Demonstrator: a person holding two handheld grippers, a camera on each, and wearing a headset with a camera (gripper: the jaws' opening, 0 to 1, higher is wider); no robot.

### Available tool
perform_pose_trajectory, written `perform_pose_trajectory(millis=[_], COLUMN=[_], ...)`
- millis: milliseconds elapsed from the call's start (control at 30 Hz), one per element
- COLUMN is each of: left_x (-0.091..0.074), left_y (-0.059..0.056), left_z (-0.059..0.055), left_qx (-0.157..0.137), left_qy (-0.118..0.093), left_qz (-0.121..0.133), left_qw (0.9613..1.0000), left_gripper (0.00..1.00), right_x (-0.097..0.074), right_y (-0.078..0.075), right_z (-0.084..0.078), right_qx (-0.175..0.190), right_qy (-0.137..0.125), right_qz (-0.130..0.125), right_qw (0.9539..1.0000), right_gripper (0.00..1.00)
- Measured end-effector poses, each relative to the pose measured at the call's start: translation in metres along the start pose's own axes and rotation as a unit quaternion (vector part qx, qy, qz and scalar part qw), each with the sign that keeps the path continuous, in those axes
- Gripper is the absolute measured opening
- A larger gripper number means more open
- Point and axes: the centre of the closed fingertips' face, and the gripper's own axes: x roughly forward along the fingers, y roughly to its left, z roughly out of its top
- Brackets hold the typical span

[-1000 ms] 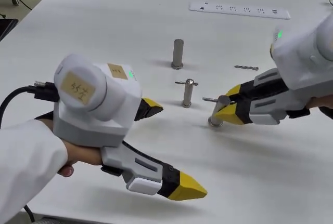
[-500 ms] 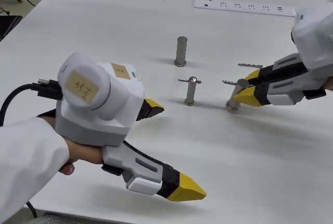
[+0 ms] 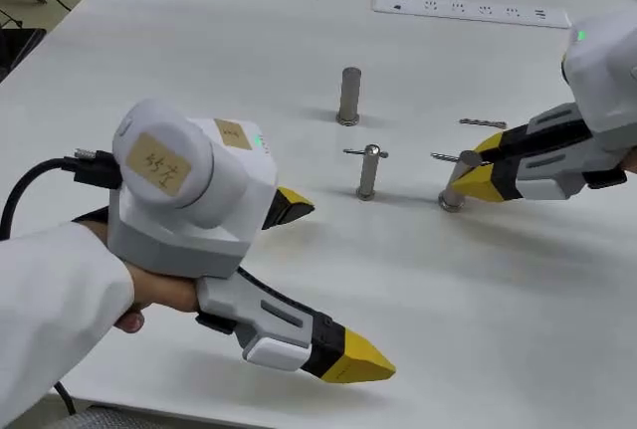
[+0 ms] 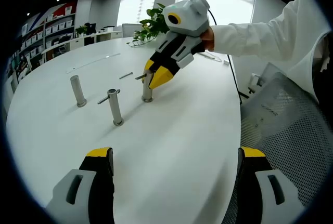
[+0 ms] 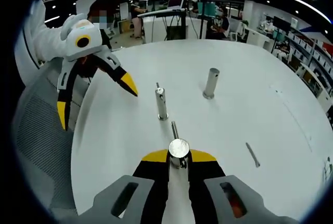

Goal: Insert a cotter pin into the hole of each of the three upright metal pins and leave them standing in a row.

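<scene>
Three grey metal pins are on the white table. The far pin stands upright with an empty hole. The middle pin stands upright with a cotter pin through its top. My right gripper is shut on the third pin, which leans slightly, base at the table, and carries a cotter pin. My left gripper hovers open and holds nothing, nearer me at the left.
A loose cotter pin lies on the table beyond the right gripper. A white power strip lies along the far edge. A black cable trails from the left gripper. Mesh chairs stand past the table edge.
The right gripper has carried the third pin to the right, away from the middle pin. The left gripper has stayed in place. The head camera shifted slightly.
</scene>
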Motion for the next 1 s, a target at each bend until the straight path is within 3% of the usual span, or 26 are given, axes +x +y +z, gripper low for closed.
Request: perform_pose_trajectory(millis=[467, 800, 1000], left_x=[-0.0001, 0.0002, -0.0012], left_y=[0.0015, 0.001, 0.0035], left_z=[0.001, -0.0008, 0.0034], left_qx=[0.002, 0.003, -0.004], left_qy=[-0.001, 0.004, -0.006], left_qz=[0.005, 0.006, 0.01], left_qw=[1.0, 1.0, 0.9999], left_gripper=[0.99, 0.99, 0.99], right_x=[-0.0001, 0.0004, 0.0003], right_y=[0.0053, 0.0037, 0.0043], right_z=[0.0006, 0.0018, 0.0021], right_qx=[0.004, -0.003, -0.012], right_qy=[-0.011, -0.018, -0.018], right_qz=[0.014, 0.011, 0.011], right_qw=[0.9998, 0.9998, 0.9997], right_gripper=[0.08, 0.08, 0.09])
